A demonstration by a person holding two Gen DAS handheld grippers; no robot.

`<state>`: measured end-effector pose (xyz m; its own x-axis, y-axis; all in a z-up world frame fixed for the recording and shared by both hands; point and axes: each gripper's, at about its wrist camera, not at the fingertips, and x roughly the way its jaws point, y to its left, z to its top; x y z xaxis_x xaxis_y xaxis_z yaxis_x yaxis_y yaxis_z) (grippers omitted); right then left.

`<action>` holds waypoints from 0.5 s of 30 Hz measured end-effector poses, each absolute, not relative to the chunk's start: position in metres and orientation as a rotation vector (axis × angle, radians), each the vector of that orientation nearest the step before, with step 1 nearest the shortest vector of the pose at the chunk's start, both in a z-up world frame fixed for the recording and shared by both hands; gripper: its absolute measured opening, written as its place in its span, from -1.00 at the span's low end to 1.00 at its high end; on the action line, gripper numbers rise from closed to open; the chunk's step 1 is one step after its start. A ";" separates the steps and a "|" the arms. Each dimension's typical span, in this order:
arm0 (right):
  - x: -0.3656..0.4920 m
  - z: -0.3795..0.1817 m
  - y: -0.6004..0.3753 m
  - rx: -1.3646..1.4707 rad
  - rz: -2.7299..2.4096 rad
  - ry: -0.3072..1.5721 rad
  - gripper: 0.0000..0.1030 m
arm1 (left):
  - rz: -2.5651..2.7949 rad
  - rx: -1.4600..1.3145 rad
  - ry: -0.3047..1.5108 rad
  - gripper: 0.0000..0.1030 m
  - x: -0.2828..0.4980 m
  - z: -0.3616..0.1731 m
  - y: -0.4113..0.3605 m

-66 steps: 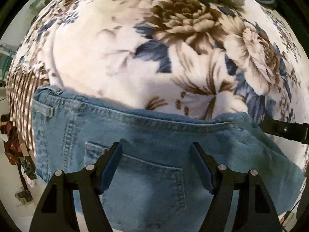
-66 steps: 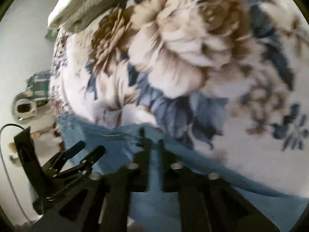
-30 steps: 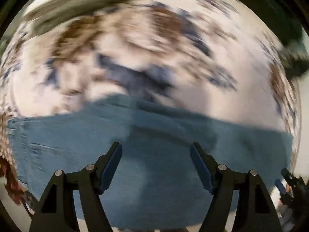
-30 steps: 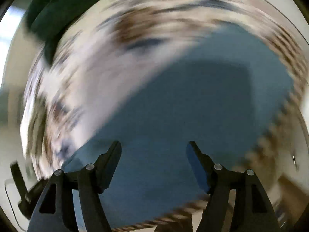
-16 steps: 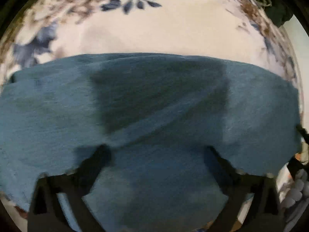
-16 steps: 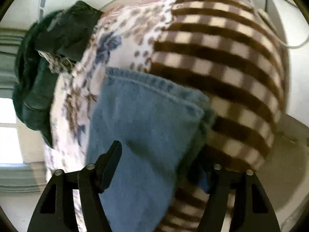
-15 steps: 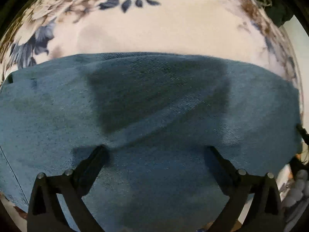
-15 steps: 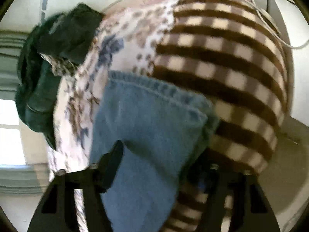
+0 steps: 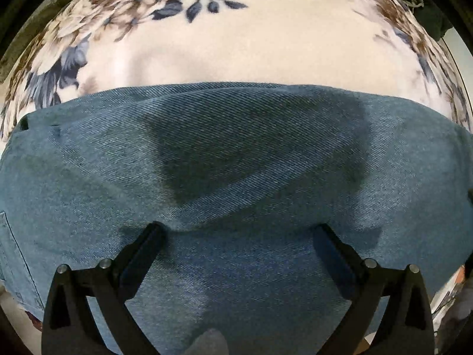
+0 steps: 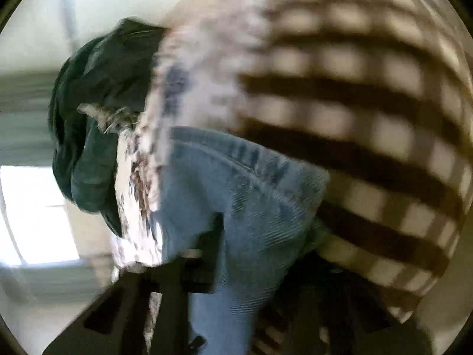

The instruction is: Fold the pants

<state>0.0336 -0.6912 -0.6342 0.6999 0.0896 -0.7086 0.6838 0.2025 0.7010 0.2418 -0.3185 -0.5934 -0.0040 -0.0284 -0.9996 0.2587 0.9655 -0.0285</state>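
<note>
Blue denim pants (image 9: pixel 236 177) are spread on a cream floral blanket (image 9: pixel 236 44).
The left gripper (image 9: pixel 236 245) is held spread above them; the right gripper's (image 10: pixel 254 254) state cannot be told, blurred, near a dark green garment (image 10: pixel 97 112).

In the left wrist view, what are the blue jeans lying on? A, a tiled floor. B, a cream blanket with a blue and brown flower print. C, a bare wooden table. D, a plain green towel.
B: beyond the far edge of the jeans the floral blanket shows, cream with blue leaves and brown blooms.

Left hand-held gripper (image 9: pixel 236 236) spread wide; right hand-held gripper (image 10: pixel 260 251) blurred.
</note>
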 end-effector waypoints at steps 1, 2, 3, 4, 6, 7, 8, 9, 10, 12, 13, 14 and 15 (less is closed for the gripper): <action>0.038 -0.629 -0.689 1.320 -0.463 0.712 -0.82 | -0.232 0.182 1.565 1.00 0.241 -0.593 -0.319; 0.041 -0.623 -0.687 1.317 -0.468 0.704 -0.83 | -0.238 0.182 1.575 1.00 0.239 -0.591 -0.317; 0.045 -0.618 -0.684 1.311 -0.471 0.699 -0.83 | -0.247 0.182 1.593 1.00 0.237 -0.585 -0.302; 0.050 -0.609 -0.680 1.298 -0.468 0.693 -0.83 | -0.254 0.175 1.613 1.00 0.239 -0.582 -0.298; 0.061 -0.587 -0.669 1.259 -0.429 0.674 -0.84 | -0.263 0.092 1.628 1.00 0.250 -0.572 -0.285; 0.066 -0.577 -0.665 1.244 -0.410 0.665 -0.84 | -0.260 0.044 1.628 1.00 0.259 -0.565 -0.269; 0.071 -0.563 -0.655 1.221 -0.380 0.653 -0.84 | -0.252 -0.003 1.623 1.00 0.261 -0.558 -0.260; 0.078 -0.548 -0.643 1.198 -0.343 0.646 -0.84 | -0.239 -0.046 1.614 1.00 0.263 -0.549 -0.251; 0.083 -0.536 -0.632 1.178 -0.309 0.641 -0.84 | -0.220 -0.088 1.598 1.00 0.265 -0.538 -0.237; 0.093 -0.514 -0.607 1.134 -0.252 0.640 -0.84 | -0.197 -0.125 1.567 1.00 0.267 -0.520 -0.218; 0.100 -0.503 -0.589 1.113 -0.215 0.645 -0.84 | -0.184 -0.144 1.545 1.00 0.267 -0.508 -0.205; 0.108 -0.494 -0.573 1.095 -0.186 0.654 -0.84 | -0.169 -0.155 1.526 1.00 0.266 -0.497 -0.191; 0.111 -0.489 -0.559 1.082 -0.160 0.665 -0.84 | -0.159 -0.161 1.512 1.00 0.266 -0.491 -0.180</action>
<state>0.1111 -0.5592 -0.4891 0.7964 0.1937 -0.5729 0.4327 0.4791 0.7636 0.2664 -0.1802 -0.4906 0.0527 -0.2037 -0.9776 0.0038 0.9790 -0.2037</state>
